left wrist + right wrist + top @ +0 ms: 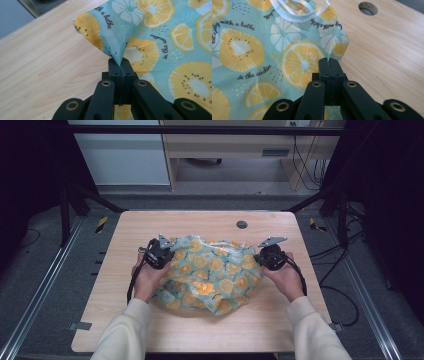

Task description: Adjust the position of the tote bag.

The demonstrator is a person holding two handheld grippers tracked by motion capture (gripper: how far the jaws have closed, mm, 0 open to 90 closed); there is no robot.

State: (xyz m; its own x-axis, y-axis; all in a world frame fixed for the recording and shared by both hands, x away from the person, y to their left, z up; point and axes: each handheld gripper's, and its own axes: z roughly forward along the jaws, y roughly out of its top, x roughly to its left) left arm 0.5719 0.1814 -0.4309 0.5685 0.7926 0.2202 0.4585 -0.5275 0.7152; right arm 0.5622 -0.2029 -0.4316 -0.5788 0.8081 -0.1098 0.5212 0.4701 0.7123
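A teal cloth (212,275) printed with orange and lemon slices lies crumpled in the middle of the wooden table (200,330). My left gripper (165,256) is shut on the cloth's left edge. In the left gripper view a pinched fold of the cloth (117,47) rises from between the closed jaws of the left gripper (121,62). At the cloth's right edge my right gripper (263,259) is shut on it too. The right gripper view has the right gripper (328,61) clamped on the cloth (287,60), just below a white-trimmed hem (299,17).
A round grey hole (242,224) (368,8) sits in the tabletop beyond the cloth, toward the far edge. Bare wood surrounds the cloth on all sides. Dark frame posts and cables stand off the table to the left and right.
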